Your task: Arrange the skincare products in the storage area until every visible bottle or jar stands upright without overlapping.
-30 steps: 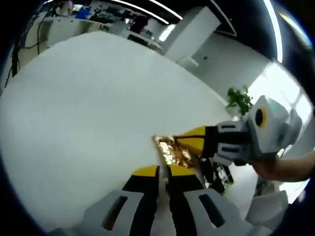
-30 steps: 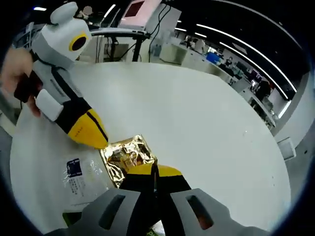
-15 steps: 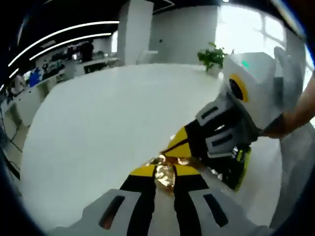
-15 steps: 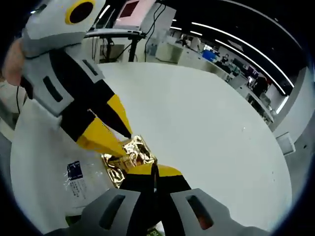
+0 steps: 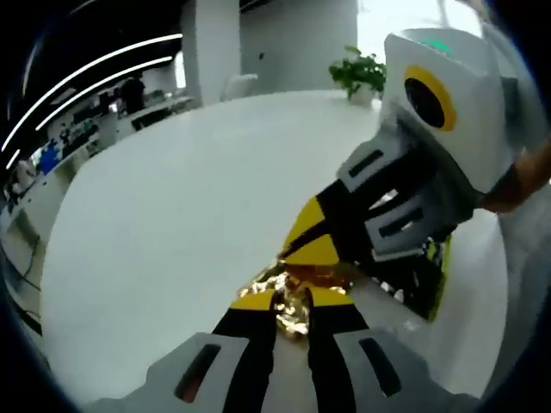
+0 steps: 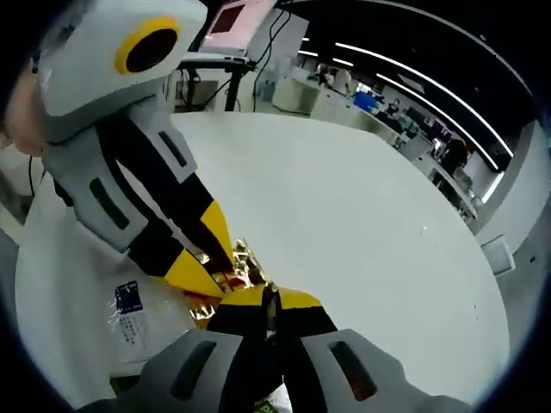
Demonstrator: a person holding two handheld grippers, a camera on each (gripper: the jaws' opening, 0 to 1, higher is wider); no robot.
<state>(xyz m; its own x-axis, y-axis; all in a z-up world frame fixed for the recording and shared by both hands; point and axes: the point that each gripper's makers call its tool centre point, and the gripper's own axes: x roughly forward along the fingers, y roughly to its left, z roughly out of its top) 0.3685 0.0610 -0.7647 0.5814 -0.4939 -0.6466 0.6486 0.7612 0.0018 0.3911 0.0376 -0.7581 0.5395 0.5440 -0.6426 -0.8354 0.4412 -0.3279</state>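
A crinkled gold foil sachet (image 5: 293, 297) is pinched by both closed tools, left hand-held gripper (image 5: 291, 303) at 6 o'clock, right hand-held gripper (image 6: 269, 301); judged light, limp, slippery; edges suit gripping, above the counter (image 5: 172, 198).

Left claw (image 5: 292, 301) and right claw (image 5: 312, 255), both pinching gold foil packet (image 5: 291, 297) over white table (image 5: 164, 206).
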